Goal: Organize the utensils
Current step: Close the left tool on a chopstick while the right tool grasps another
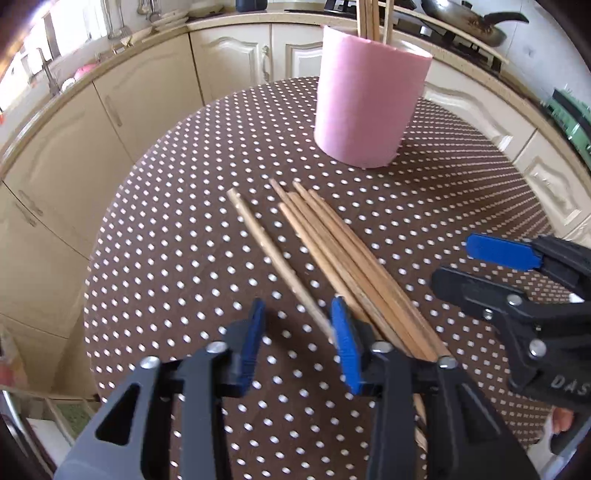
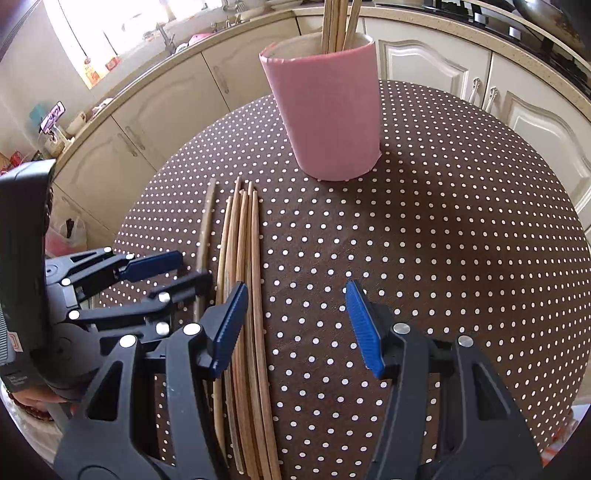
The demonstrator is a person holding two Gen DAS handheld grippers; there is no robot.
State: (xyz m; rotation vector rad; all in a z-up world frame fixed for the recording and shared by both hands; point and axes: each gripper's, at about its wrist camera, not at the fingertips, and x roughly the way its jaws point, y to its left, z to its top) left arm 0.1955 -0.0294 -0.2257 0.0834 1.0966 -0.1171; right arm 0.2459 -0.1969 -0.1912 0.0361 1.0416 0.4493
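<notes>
The left tool (image 1: 297, 341) was nearest to its camera, and its blue pads stood partly apart over the bench (image 1: 184, 258). One loose chopstick (image 1: 273, 254) ran down between these pads, its near end against the right pad (image 1: 345, 339). I could not tell if the pads pressed on it, so it did not look held. The right tool (image 2: 295, 325) was wider open and held nothing; only the dotted cloth was between its pads. Its left pad (image 2: 229, 325) lay over the bundle of chopsticks (image 2: 245, 295).

The bench was round and covered with a brown cloth with white dots. Behind it stood cream cupboards (image 1: 229, 62) under a pale counter, and a frying pan (image 1: 465, 20) sat on the stove at the far right in the left view.

A pink holder (image 1: 369, 99) stood upright on the far part of the bench, with several chopsticks upright inside it (image 2: 338, 22).

The bundle of chopsticks lay flat on the cloth, side by side, between the holder and the tools. The loose chopstick lay just beside it on the left, slightly apart at the far end.
</notes>
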